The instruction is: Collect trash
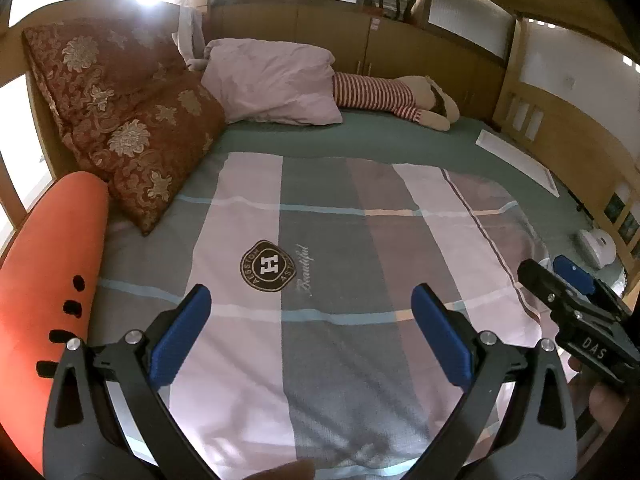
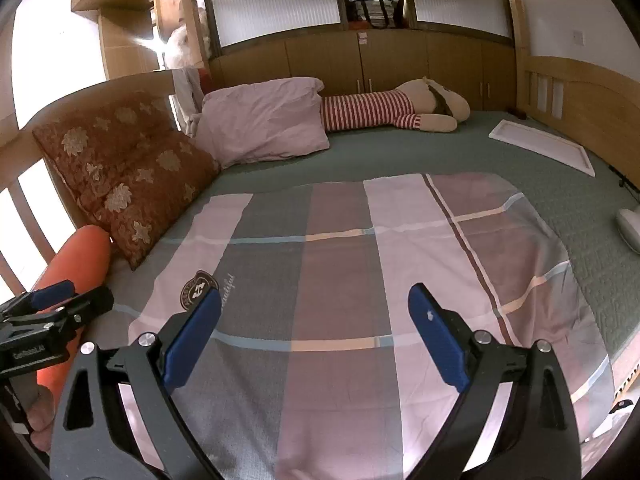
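Note:
No trash shows on the bed. My left gripper [image 1: 312, 300] is open and empty, held above the checked quilt [image 1: 340, 280] near its round logo [image 1: 267, 266]. My right gripper [image 2: 316, 308] is open and empty, held above the same quilt [image 2: 360, 280], to the right of the left one. The right gripper also shows at the right edge of the left wrist view [image 1: 560, 276]. The left gripper shows at the left edge of the right wrist view [image 2: 60, 300].
A red floral cushion [image 1: 128, 120], a pink pillow [image 1: 272, 84], a striped plush toy [image 1: 400, 100] and an orange bolster [image 1: 52, 280] lie on the bed. A flat white panel [image 2: 544, 146] lies at the far right. A white object [image 1: 598, 246] sits by the right edge. Wooden cabinets [image 2: 360, 64] stand behind.

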The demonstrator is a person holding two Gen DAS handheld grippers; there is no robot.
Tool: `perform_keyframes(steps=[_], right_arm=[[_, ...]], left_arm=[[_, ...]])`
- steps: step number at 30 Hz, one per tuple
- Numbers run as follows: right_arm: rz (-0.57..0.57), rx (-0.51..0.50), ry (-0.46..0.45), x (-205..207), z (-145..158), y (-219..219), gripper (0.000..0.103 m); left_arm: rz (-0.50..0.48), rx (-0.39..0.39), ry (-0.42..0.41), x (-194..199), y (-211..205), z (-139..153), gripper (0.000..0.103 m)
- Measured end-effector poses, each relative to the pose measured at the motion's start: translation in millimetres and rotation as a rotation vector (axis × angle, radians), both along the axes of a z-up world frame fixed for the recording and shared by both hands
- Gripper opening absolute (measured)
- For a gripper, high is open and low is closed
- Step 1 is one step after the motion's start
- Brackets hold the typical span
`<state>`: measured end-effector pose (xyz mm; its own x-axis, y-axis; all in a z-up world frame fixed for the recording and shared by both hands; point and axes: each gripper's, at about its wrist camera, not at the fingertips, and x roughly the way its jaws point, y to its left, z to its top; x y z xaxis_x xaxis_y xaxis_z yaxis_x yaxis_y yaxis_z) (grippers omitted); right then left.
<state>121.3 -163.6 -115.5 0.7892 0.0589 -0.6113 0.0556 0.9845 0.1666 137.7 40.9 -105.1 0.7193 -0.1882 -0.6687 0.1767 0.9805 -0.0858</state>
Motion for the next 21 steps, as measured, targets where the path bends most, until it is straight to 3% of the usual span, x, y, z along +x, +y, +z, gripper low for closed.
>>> perform_keyframes(steps=[21], right_arm=[[-0.001, -0.003, 0.001, -0.6, -0.9, 2.5, 0.092]], left_arm=[[-0.008, 0.032, 0.004, -2.7, -3.4, -2.9, 0.1]])
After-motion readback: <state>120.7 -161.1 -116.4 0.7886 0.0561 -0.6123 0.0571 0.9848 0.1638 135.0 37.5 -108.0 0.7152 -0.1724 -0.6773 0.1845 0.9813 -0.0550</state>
